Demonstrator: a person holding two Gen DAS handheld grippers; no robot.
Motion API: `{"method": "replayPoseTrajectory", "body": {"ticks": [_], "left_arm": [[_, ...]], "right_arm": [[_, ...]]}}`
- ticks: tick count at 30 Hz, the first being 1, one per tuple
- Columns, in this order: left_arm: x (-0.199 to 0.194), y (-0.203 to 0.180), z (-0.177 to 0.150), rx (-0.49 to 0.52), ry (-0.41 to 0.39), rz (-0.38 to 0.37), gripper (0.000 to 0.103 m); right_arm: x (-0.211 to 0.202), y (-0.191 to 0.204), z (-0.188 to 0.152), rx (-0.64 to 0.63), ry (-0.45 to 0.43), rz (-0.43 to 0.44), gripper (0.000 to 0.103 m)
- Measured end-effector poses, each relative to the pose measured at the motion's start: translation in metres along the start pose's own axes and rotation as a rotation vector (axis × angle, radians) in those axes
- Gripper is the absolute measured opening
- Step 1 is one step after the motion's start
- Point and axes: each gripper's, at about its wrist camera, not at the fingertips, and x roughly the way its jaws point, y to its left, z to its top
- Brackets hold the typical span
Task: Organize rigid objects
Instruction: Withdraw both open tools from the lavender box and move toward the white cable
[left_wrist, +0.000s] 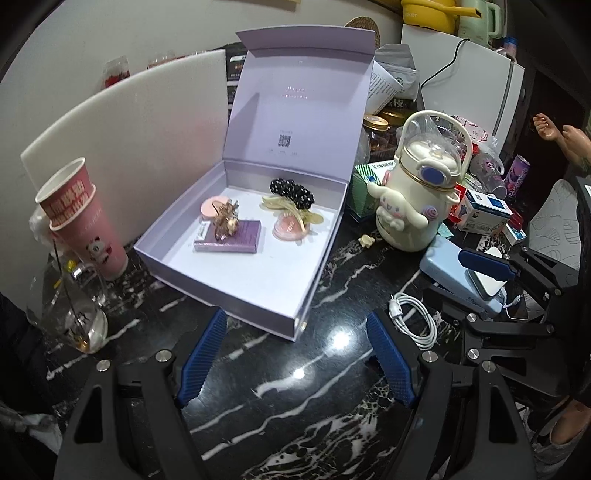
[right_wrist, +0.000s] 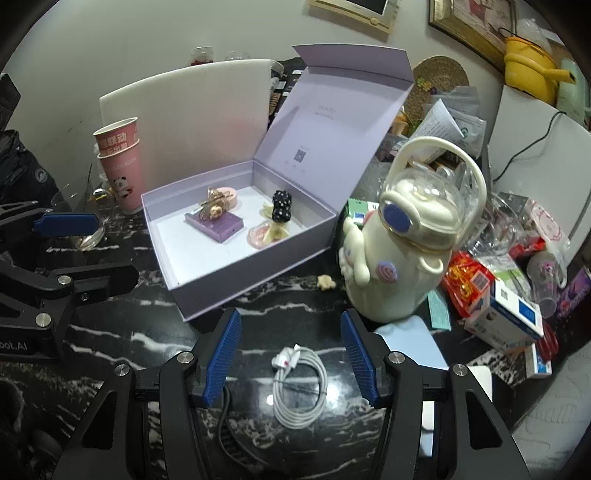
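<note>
An open lilac box with its lid up sits on the black marble table. Inside lie a purple card box with a brown hair clip on it, a black studded clip, a yellow comb clip and pink round cases. A coiled white cable lies between my right gripper's open fingers. My left gripper is open and empty in front of the box. A small cream clip lies by the box.
A cream Cinnamoroll bottle stands right of the box. Stacked pink paper cups and a glass stand at left. A white board leans behind. A light blue power bank and cluttered packages lie at right.
</note>
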Motion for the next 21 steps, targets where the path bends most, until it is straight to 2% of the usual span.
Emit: {"method": "replayPoseTrajectory", "body": {"ticks": [14,21], "left_arm": [[0.024,-0.024,-0.027,-0.042,0.062,-0.074,0.078],[0.035,-0.036,-0.027,-0.016,0.070,-0.078,0.078]], "right_arm": [[0.008,-0.019,-0.041,0.010,0.078,0.026,0.057],[0.015,-0.028,-0.059,0.033,0.118,0.051,0.057]]}}
